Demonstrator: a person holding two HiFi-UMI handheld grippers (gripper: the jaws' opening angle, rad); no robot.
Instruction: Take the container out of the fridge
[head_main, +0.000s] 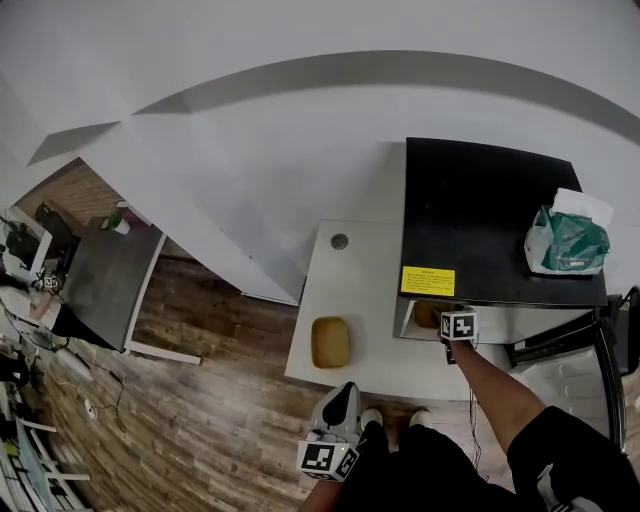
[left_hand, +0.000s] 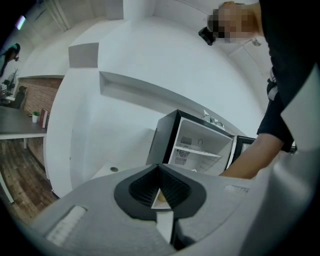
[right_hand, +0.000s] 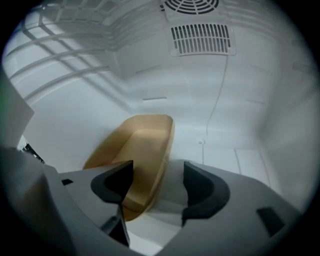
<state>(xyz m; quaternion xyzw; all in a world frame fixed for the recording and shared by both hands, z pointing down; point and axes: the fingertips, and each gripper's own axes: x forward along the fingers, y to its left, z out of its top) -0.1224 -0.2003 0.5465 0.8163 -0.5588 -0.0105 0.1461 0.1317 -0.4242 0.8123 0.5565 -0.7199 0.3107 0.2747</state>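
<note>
A green bag (head_main: 566, 243) sits far right; a dark desk (head_main: 105, 280) stands on wooden floor (head_main: 200, 400).

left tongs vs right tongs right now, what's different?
Left tongs have their jaws together and hold nothing. Right tongs have their jaws apart, with the near end of the tan container between them, not clamped.
Left tongs are outside the fridge, facing its open front. Right tongs are inside it.
Both have the same grey-and-black build.
</note>
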